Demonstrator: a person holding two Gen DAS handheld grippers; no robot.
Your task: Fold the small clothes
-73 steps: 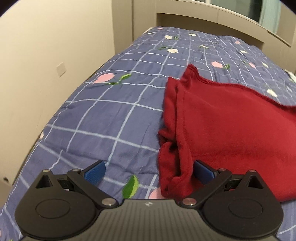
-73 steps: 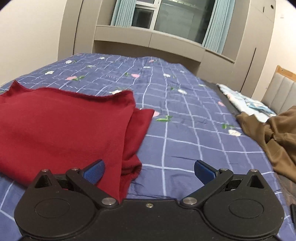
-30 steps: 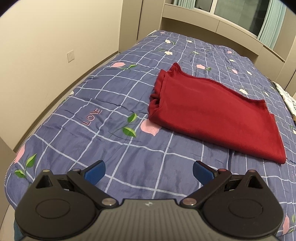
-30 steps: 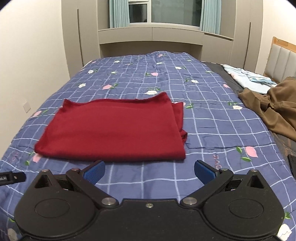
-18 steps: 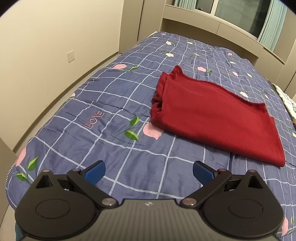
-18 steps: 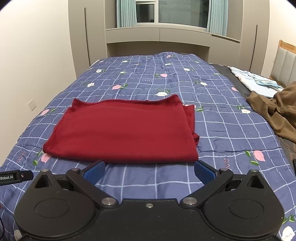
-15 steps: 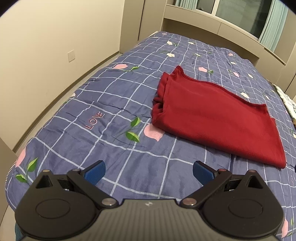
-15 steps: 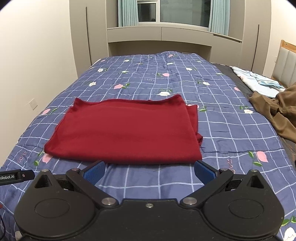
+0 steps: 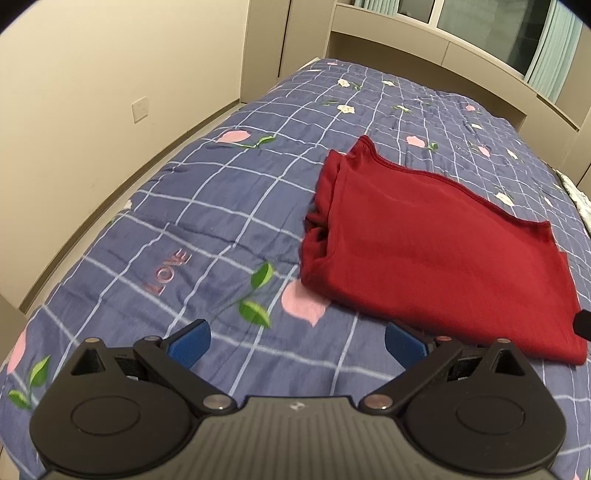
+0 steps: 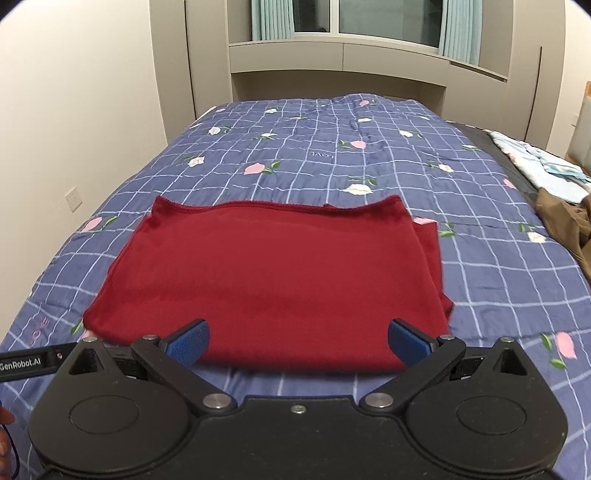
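Red garment (image 10: 269, 269) lies folded into a flat rectangle on the blue checked bedcover (image 10: 388, 162), about in the middle of the bed's width and toward the near end. Its far edge shows a stitched hem, and at its right side some lower layers stick out from under the top layer; in the left wrist view the same garment (image 9: 436, 254) shows bunched layers at its left end. The right gripper (image 10: 297, 341) hangs low over the near edge of the garment, with its two blue fingertips (image 10: 188, 339) spread wide and nothing between them; whether they touch the cloth I cannot tell. The left gripper (image 9: 297, 341) is over the bare bedcover (image 9: 207, 206), just to the left of the garment's near corner, also spread wide and empty. Near its left fingertip the cover carries a printed word "LOVE" (image 9: 168, 271) and green leaves. A brown piece of clothing (image 10: 565, 225) lies at the right side of the bed, well apart from the red one, and a light blue cloth (image 10: 535, 166) lies farther behind it. At the far end stands a beige built-in shelf (image 10: 340, 55) under a window with pale curtains (image 10: 273, 18).
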